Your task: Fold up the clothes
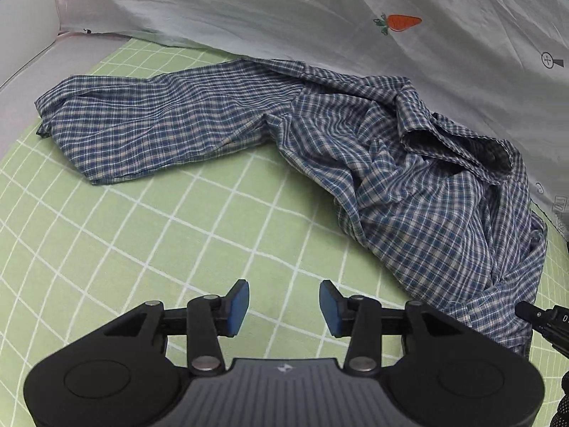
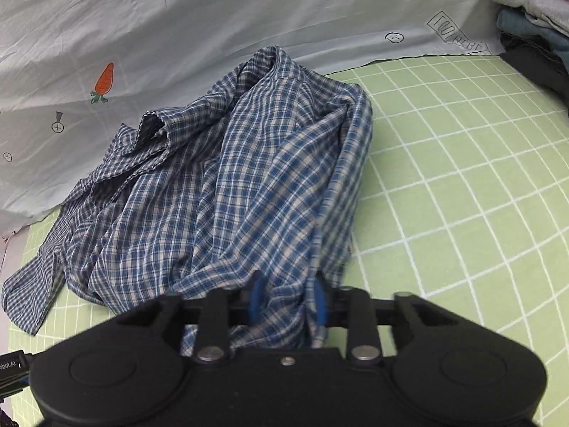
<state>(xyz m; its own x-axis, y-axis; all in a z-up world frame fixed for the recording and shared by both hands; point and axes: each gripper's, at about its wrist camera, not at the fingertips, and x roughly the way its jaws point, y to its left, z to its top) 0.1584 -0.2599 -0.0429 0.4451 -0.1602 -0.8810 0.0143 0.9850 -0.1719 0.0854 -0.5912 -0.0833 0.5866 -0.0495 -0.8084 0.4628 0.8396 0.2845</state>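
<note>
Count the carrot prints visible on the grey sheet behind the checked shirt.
1. A single orange carrot shows on the grey sheet, above the checked shirt near its collar; both views show the same print. More may lie hidden behind the shirt or out of frame.

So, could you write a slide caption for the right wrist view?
Right gripper shut on the crumpled blue plaid shirt lying on the green grid sheet.
</note>
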